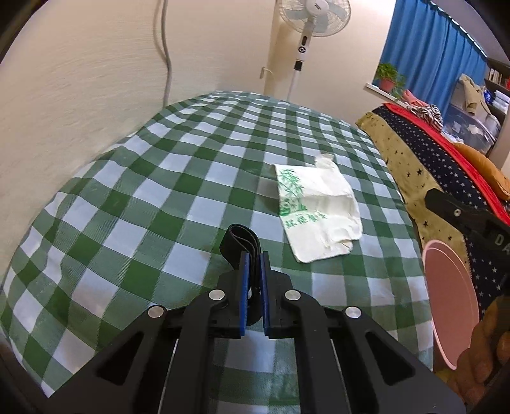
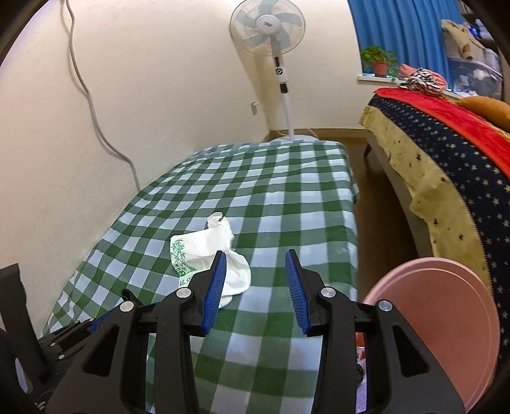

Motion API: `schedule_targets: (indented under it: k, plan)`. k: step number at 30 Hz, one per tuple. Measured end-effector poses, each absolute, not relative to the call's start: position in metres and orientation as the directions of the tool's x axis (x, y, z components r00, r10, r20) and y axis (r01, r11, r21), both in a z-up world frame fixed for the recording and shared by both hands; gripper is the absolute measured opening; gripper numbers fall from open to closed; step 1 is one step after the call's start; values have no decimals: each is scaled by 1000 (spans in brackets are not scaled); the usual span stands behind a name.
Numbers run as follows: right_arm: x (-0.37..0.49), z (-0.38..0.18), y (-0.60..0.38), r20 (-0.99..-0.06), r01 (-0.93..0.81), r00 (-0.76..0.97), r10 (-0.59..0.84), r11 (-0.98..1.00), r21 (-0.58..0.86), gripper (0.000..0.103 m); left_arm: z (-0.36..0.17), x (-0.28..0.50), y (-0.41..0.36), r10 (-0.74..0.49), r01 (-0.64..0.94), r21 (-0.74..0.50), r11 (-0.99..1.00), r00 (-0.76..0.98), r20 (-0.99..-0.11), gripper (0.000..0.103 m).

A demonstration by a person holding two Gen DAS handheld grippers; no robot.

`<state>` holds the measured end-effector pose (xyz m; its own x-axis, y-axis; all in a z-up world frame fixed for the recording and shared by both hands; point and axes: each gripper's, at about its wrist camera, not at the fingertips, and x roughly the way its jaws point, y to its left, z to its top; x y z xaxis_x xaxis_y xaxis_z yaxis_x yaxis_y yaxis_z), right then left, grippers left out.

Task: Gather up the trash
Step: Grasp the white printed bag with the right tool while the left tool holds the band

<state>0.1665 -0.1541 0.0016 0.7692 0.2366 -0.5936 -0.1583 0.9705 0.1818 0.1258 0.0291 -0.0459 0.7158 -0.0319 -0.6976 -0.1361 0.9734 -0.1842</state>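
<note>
One white bag (image 1: 318, 216) lies lengthwise, handles pointing toward fan (image 1: 310, 19).

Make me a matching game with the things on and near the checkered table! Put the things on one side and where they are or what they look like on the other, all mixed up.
Things:
1. black strap
2. white bag
3. pink bin
4. right tongs

Clues:
A. lying flat on the green checkered cloth
B. open, holding nothing
C. pinched in the left tongs
D. standing past the table's right edge

Pairs: 1-C, 2-A, 3-D, 4-B
</note>
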Motion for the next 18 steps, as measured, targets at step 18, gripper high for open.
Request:
schedule_targets:
  k: [18]
  plan:
    - [220, -34, -117, -659, -255, 684, 313, 949, 186, 39, -51, 135, 34, 1, -166, -164, 972, 706, -709, 7]
